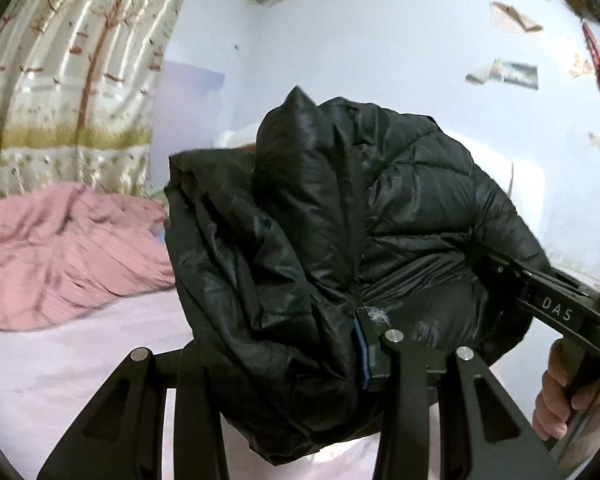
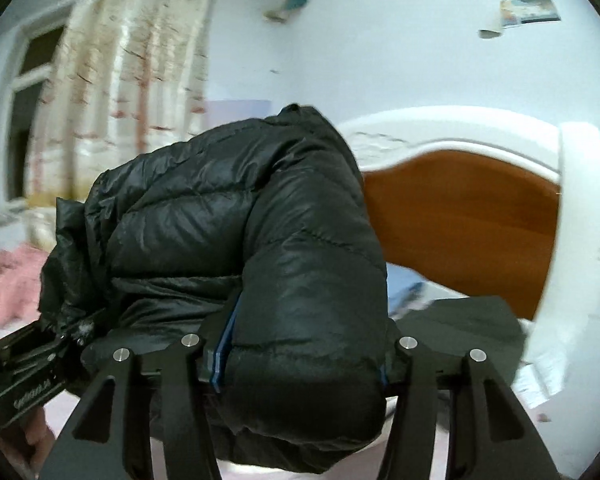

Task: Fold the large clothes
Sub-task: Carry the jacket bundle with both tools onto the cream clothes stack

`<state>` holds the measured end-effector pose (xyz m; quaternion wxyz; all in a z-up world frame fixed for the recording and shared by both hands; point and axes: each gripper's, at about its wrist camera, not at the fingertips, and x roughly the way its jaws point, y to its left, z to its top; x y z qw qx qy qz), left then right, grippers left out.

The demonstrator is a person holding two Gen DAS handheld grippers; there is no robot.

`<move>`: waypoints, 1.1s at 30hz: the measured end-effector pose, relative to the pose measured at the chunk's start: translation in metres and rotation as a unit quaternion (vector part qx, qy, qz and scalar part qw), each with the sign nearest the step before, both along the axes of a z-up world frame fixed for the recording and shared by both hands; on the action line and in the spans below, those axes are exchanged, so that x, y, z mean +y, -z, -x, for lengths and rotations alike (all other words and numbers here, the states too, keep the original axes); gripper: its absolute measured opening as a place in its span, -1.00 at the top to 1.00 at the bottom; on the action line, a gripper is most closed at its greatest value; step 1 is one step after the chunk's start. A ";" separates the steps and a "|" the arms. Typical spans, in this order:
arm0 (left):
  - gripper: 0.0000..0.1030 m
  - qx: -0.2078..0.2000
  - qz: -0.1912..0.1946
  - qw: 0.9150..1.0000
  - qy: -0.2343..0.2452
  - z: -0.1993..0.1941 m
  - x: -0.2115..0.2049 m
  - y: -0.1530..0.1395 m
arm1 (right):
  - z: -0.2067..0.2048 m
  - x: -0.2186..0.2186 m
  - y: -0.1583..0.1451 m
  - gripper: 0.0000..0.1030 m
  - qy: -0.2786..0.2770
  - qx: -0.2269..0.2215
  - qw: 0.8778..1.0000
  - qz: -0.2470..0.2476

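A black quilted puffer jacket [image 1: 300,220] hangs bunched up above the bed, carried by both grippers. In the left wrist view my left gripper [image 1: 276,360] is shut on a thick wad of its shiny fabric, which fills the gap and hides the left pad. My right gripper [image 1: 560,304] reaches into the jacket from the right, with a person's hand [image 1: 556,400] on its handle. In the right wrist view the jacket [image 2: 260,240] bulges between the blue pads of my right gripper [image 2: 300,368], which is shut on a padded fold. The left gripper [image 2: 40,364] shows at the lower left.
A crumpled pink blanket [image 1: 60,256] lies on the pale pink sheet [image 1: 80,380] at the left. A patterned curtain [image 1: 60,80] and a window [image 2: 28,100] stand behind. The white and brown headboard [image 2: 460,220] is at the right, with a dark garment [image 2: 460,320] lying before it.
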<state>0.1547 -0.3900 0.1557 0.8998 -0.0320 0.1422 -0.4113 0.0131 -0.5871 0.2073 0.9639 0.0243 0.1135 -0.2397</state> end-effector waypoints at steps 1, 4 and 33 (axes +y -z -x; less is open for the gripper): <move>0.27 -0.001 -0.006 1.000 -0.001 0.000 -0.011 0.009 | -0.004 -0.007 0.005 -0.07 0.011 0.006 1.000 0.003; 0.28 0.015 -0.035 0.999 -0.005 -0.009 -0.046 0.040 | -0.026 -0.034 0.032 -0.07 0.048 0.030 0.998 -0.004; -1.00 -0.089 -0.033 0.982 -0.164 0.047 0.108 0.010 | 0.048 0.033 0.058 -1.00 0.048 -0.070 0.995 -0.061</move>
